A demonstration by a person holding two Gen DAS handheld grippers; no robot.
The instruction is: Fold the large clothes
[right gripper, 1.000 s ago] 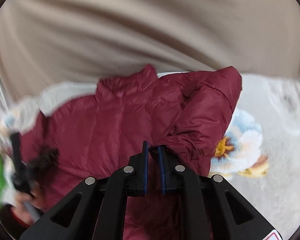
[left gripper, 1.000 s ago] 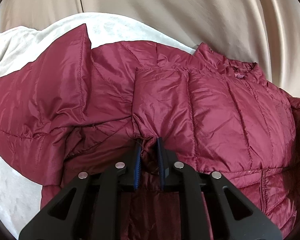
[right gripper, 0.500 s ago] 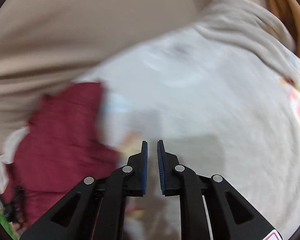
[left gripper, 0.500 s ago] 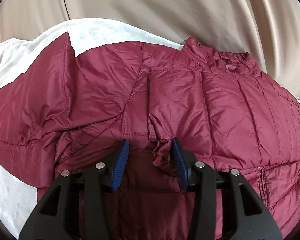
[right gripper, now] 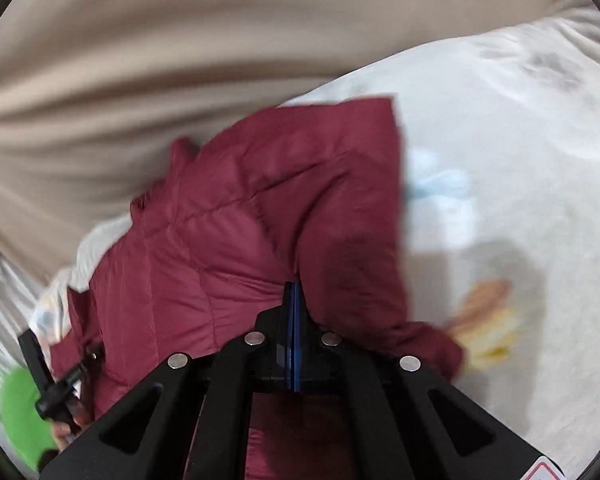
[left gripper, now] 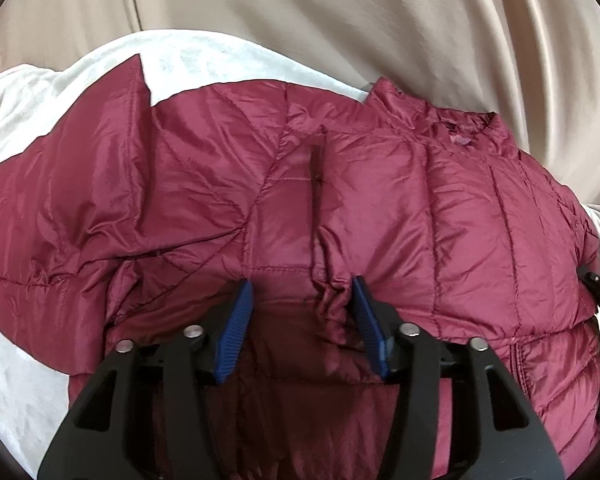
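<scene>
A second ago the left gripper [left gripper: 302, 300] pinched a fold of the dark red puffy jacket [left gripper: 380, 208]; now its blue jaws stand wide apart and hold nothing. A small bunch of cloth pokes up between them, just beside the right jaw. The jacket lies spread out on a white blanket [left gripper: 16, 120] on the bed, with its collar [left gripper: 452, 120] at the far right and one sleeve [left gripper: 60, 184] reaching out to the left. A tan curtain [left gripper: 340, 20] hangs on the far side. The right gripper [right gripper: 291, 292] also held jacket cloth a second ago, then swung away over the bare blanket with nothing in it. Now it is back over the jacket, near the place where the right sleeve [right gripper: 364, 240] lies folded over the body. Its blue jaws are pressed flat together. They sit right at the edge of that sleeve, but the picture is too blurry to tell if any cloth is caught between them. The blanket on the right has a light blue and yellow flower print [right gripper: 484, 320]. A bit of a red and white sticker [right gripper: 540, 472] shows at the near corner of the right gripper, but its writing is too small to read. No brand name shows on the jacket.
</scene>
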